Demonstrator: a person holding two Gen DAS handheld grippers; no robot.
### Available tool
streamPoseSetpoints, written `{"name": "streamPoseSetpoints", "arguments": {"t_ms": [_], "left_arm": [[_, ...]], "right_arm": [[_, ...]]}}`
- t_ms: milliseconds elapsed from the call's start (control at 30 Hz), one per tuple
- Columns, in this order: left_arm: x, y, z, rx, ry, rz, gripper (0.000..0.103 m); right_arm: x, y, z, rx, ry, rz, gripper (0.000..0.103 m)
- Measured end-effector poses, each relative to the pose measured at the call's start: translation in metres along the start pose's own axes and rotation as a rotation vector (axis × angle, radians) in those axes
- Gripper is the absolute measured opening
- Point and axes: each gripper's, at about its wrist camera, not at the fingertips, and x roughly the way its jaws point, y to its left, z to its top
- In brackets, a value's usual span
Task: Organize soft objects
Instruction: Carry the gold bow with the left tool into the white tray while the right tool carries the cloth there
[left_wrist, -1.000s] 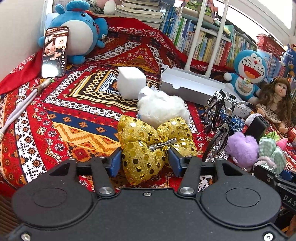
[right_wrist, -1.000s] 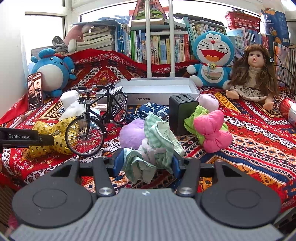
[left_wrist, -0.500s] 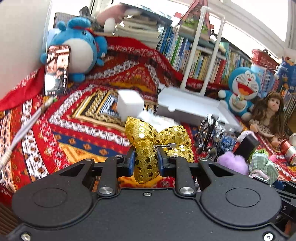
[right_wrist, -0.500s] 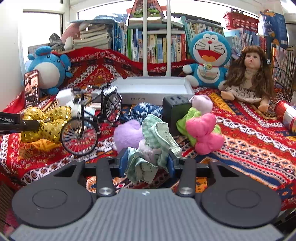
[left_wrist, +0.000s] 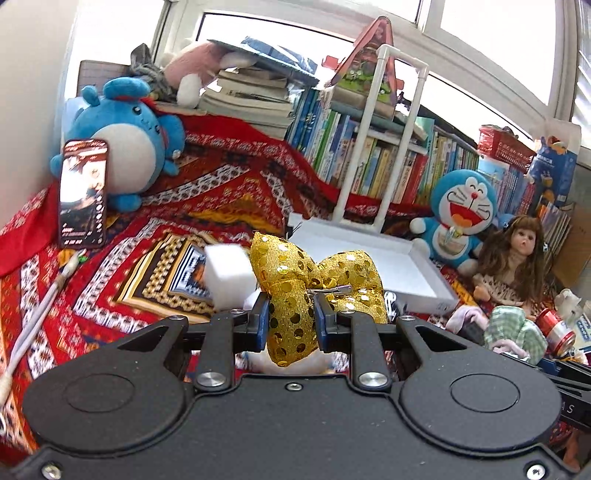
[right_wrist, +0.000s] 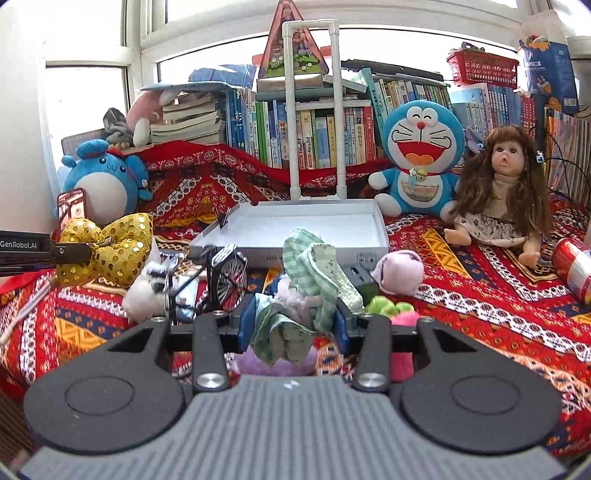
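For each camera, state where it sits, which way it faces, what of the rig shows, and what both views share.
Left wrist: mounted behind the left claw, looking forward over the patterned cloth toward the bookshelf; its own black body and blue fingers show, clamping the gold bow.
Right wrist: behind the right claw, facing the white tray and window; its grey body and fingers show, clamping the green checked cloth; the left claw enters at the left edge.
Shared: bow, tray, Doraemon plush, doll.
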Motion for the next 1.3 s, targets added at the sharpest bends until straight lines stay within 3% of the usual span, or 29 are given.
{"name": "streamPoseSetpoints", "arguments": {"t_ms": [433,733,1000,1300], "left_arm": [[0.026,-0.024,0.042,0.05,-0.009,-0.058,0.023],[0.056,-0.041,0.071,0.106,0.026,-0.074,0.023],[0.095,-0.051,0.109,0.114,0.114,-0.12,0.023],[0.169,-0.056,0.141,0.069,0.303,-0.147,0.024]], "right_arm": [[0.027,-0.002,0.037,-0.028,0.006,-0.002,0.048],[0.047,-0.009,0.064,-0.016,0.027,0.02,0.048],[0.076,-0.019,0.095,0.013,0.095,0.079,0.048],[0.137,-0.036,0.134,0.112,0.244,0.09,0.048]]}}
